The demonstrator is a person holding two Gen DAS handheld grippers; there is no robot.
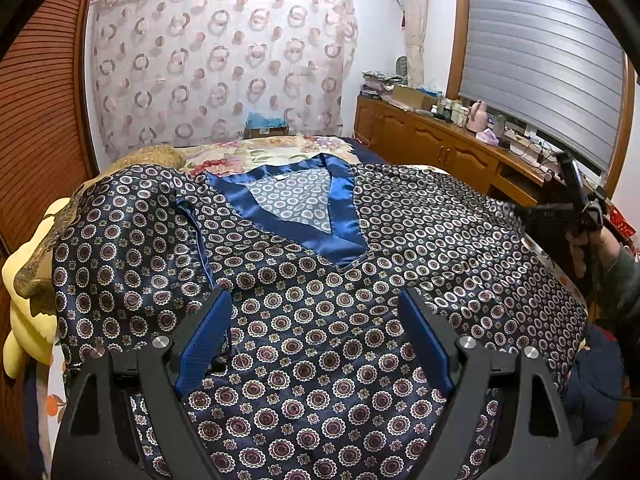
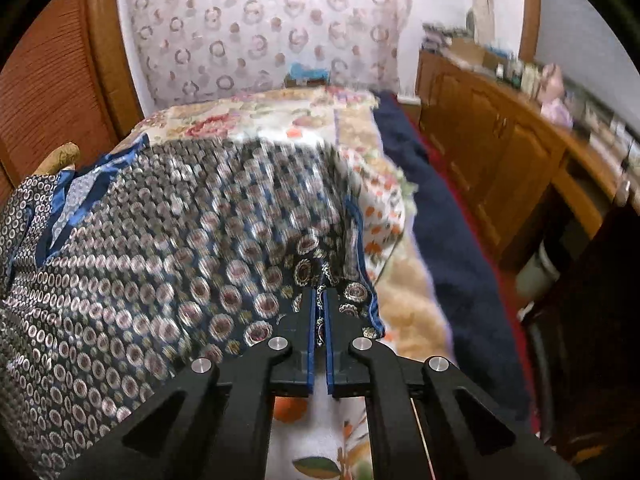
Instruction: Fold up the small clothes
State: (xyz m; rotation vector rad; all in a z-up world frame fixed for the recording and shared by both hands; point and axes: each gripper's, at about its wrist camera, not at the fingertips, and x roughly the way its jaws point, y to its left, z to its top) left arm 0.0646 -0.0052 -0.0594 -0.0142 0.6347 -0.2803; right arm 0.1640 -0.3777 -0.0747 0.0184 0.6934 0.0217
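Note:
A dark blue satin top point(image 1: 320, 280) with ring and flower print and a plain blue V-neck band point(image 1: 304, 200) lies spread face up on the bed. My left gripper point(image 1: 316, 308) hovers open over its lower middle, blue pads wide apart with nothing between them. In the right wrist view the same top point(image 2: 160, 240) is blurred. My right gripper point(image 2: 319, 300) is shut on a fold of cloth at the top's right sleeve edge point(image 2: 360, 280), where the blue hem runs. From the left wrist view the right gripper point(image 1: 560, 216) shows at the far right, held by a hand.
The bed carries a floral quilt point(image 2: 280, 116) and a dark blue blanket point(image 2: 440, 240) along its right side. A wooden cabinet point(image 1: 440, 140) with bottles and boxes runs along the right wall. Yellow and gold cushions point(image 1: 28, 272) lie at the left, by a slatted wooden door.

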